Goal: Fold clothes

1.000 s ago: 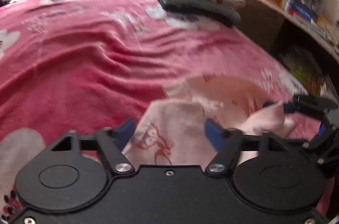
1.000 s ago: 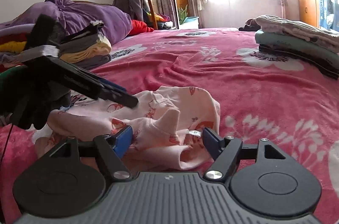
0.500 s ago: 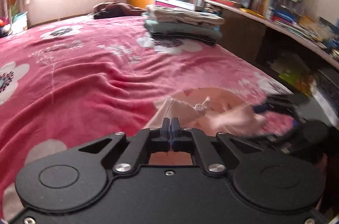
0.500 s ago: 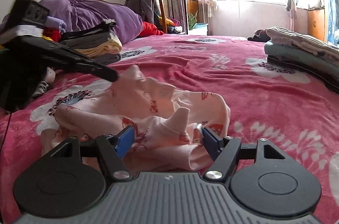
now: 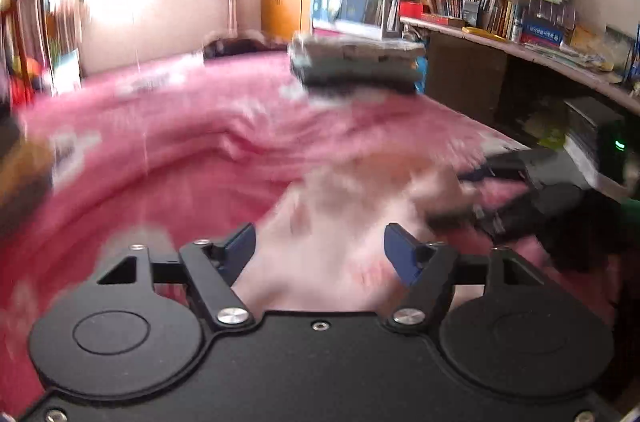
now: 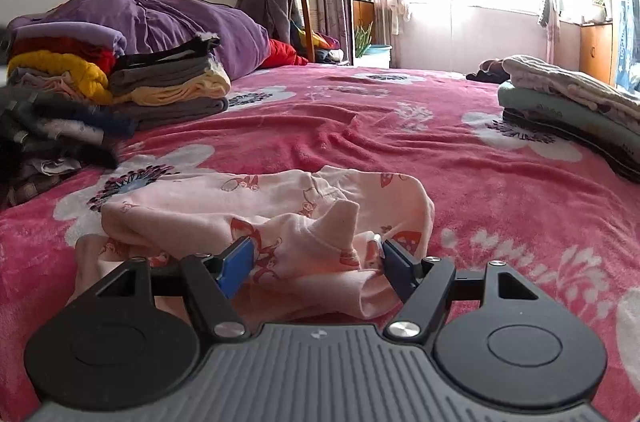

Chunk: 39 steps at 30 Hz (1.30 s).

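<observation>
Pink floral bedspread carries a crumpled pink printed baby garment, seemingly light, limp and thin. Left gripper and right gripper hover spread wide, holding nothing; a hem or corner looks the surest hold.

A: What's unclear in the left wrist view?
B: Motion blur smears the garment and bed; the right tool at three o'clock is fuzzy.
A: And the right wrist view?
B: The stack at three o'clock is cut off.

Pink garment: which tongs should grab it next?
Right, probably. The right tongs sit open and steady around a raised fold of the pink garment; the left tongs are open too, but their view is motion-blurred.
</observation>
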### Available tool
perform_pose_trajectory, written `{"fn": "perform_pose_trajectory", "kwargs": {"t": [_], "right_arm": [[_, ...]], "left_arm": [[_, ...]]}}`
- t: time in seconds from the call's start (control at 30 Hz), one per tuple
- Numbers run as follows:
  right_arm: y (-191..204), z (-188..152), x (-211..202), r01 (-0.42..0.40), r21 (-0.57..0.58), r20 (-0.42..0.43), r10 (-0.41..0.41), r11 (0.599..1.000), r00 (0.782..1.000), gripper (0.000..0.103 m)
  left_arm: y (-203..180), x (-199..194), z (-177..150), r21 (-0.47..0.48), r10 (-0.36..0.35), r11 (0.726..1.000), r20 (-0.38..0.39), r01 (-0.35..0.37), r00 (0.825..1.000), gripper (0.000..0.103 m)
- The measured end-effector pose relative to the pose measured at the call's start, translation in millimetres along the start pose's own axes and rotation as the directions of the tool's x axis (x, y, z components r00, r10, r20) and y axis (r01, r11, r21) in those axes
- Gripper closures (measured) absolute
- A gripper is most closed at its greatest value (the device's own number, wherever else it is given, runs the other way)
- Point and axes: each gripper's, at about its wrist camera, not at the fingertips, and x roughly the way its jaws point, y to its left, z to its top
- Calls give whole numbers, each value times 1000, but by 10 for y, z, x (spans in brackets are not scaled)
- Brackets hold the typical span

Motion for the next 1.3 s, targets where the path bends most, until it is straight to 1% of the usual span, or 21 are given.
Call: {"fn": "perform_pose_trajectory", "kwargs": {"t": [0.07,0.17,0.3,0.37,0.4,0.43,0.47,0.5,0.53,0.57,0.6,0.67,0.73,0.8,0.9,0.97,1.07,1.13,1.23,1.3], "right_arm": [[-11,-1,7,-2,2,-3,2,1000,1000,32],[-30,-4,18,-5,4,-7,5,1000,1000,29],[-55,-7,33,-10,7,-12,10,1000,1000,26],[-67,-8,41,-12,8,-14,12,1000,1000,24],[-73,-9,44,-13,9,-15,13,1000,1000,23],[-79,-10,48,-14,9,-16,14,1000,1000,23],[-86,-11,52,-15,10,-18,16,1000,1000,22],[-92,-11,55,-17,11,-19,17,1000,1000,22],[-98,-12,59,-18,11,-20,18,1000,1000,22],[-104,-13,63,-19,12,-21,19,1000,1000,22],[-110,-14,67,-20,13,-22,20,1000,1000,22],[-123,-15,74,-22,14,-25,22,1000,999,22],[33,-61,45,-16,7,-3,16,1000,1000,22],[65,-59,-4,-14,-8,22,15,1000,1000,22],[86,-41,-76,-14,-58,52,17,998,998,22],[124,-45,-117,-12,-103,64,19,995,998,22],[173,-49,-145,-4,-160,83,17,987,996,22],[200,-50,-149,3,-192,96,15,981,995,22],[240,-51,-154,15,-239,116,13,971,993,22],[267,-51,-158,24,-270,129,12,963,992,21]], "left_arm": [[-29,193,186,50,7,999,1,-7,1000,34],[49,651,340,71,-22,997,-85,28,996,34],[205,1173,339,53,-55,996,-177,65,983,34],[241,1367,300,59,-73,994,-222,88,972,34],[247,1418,277,59,-87,993,-235,104,968,36],[248,1445,254,55,-105,991,-241,122,965,41],[249,1471,231,51,-124,989,-247,140,961,61],[256,1454,207,46,-140,987,-239,155,961,77],[264,1418,196,44,-152,985,-223,165,963,86],[265,1357,201,43,-153,985,-201,165,967,92],[262,1275,210,40,-149,987,-175,158,973,94],[248,1042,206,39,-142,988,-123,147,982,95],[191,693,153,72,-150,986,-45,153,988,95],[120,340,63,104,-167,981,8,166,986,95],[33,-113,-131,123,-152,982,60,144,987,95],[3,-301,-306,112,-126,987,66,118,990,95],[-33,-486,-576,87,-84,993,44,80,995,95],[-67,-549,-590,107,-63,993,63,56,996,95],[-35,-533,-577,98,-70,993,72,63,995,95],[-46,-512,-594,141,-50,989,50,43,997,95]]}}
